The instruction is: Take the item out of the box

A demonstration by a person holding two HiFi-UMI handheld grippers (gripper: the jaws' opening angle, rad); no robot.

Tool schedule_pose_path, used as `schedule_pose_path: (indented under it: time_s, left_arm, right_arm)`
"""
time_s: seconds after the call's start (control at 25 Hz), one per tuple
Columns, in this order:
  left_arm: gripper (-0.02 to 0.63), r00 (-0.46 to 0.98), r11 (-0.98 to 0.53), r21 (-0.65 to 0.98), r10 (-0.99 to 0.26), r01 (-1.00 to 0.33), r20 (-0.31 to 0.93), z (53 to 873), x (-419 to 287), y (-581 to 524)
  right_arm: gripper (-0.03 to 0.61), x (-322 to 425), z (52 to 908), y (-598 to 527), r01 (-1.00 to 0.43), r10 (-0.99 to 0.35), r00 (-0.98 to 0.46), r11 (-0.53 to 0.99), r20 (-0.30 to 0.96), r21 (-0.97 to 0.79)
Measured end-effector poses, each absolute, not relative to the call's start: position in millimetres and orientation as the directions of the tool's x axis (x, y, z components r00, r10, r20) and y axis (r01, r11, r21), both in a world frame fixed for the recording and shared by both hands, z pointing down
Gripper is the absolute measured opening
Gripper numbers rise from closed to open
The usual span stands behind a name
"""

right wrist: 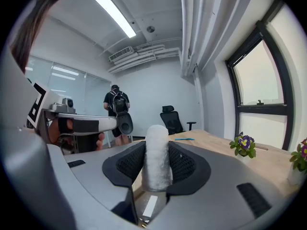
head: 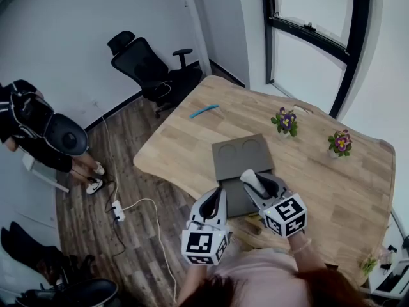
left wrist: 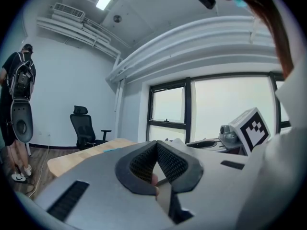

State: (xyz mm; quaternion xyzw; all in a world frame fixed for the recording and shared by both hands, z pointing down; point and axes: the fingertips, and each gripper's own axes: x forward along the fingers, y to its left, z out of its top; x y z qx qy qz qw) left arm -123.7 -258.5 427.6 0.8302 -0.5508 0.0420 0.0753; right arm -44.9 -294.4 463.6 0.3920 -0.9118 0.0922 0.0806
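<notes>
Here, the right tongs (head: 257, 183) are gripping a white cylinder (right wrist: 157, 152) just above the open gray box (head: 243, 157) on the desk (head: 332, 184), while the left tongs (head: 220, 193) are pinching the box's near edge.

Pale wooden table (head: 345, 184): smooth, matt grain. On it, the flat grey cardboard box (head: 238, 162) looks dull. The white grainy cylinder (right wrist: 157, 164) meets ribbed black rubbery pads (right wrist: 130, 163) of the matt grey plastic right gripper (right wrist: 157, 150)

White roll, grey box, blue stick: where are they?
White roll (right wrist: 157, 152), right gripper view, its middle.
Grey box (head: 246, 166), head view, its bare far half.
Blue stick (head: 204, 110), head view, its middle.
</notes>
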Motion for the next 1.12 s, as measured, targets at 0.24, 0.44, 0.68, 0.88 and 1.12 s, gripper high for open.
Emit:
schedule_pose_path:
  time_s: [0.24, 0.44, 0.68, 0.88, 1.12]
  left_arm:
    - [0.0, 0.396, -0.388, 0.082, -0.908, -0.918, 0.138, 421, -121, -252]
    - [-0.002, 0.386, -0.382, 0.056, -0.91, -0.923, 0.15, 420, -119, -248]
    - [-0.002, 0.391, -0.385, 0.069, -0.909, -0.92, 0.145, 420, -114, -242]
    - [-0.002, 0.404, -0.399, 0.064, -0.905, -0.915, 0.136, 421, -110, -233]
    - [-0.002, 0.375, -0.37, 0.059, -0.92, -0.927, 0.116, 412, -105, -224]
  right_arm:
    - [0.14, -34, 451, -286, -0.739, -0.715, -0.674, 0.659, 0.185, -0.142]
    - [0.138, -23, 436, -283, -0.768, -0.757, -0.641, 0.632, 0.129, -0.11]
    - [0.138, -17, 424, -271, -0.79, -0.783, -0.614, 0.61, 0.104, -0.069]
    - [0.136, -14, 420, -264, -0.789, -0.784, -0.614, 0.613, 0.092, -0.04]
    - [0.135, -2, 408, -258, -0.783, -0.781, -0.622, 0.622, 0.047, -0.025]
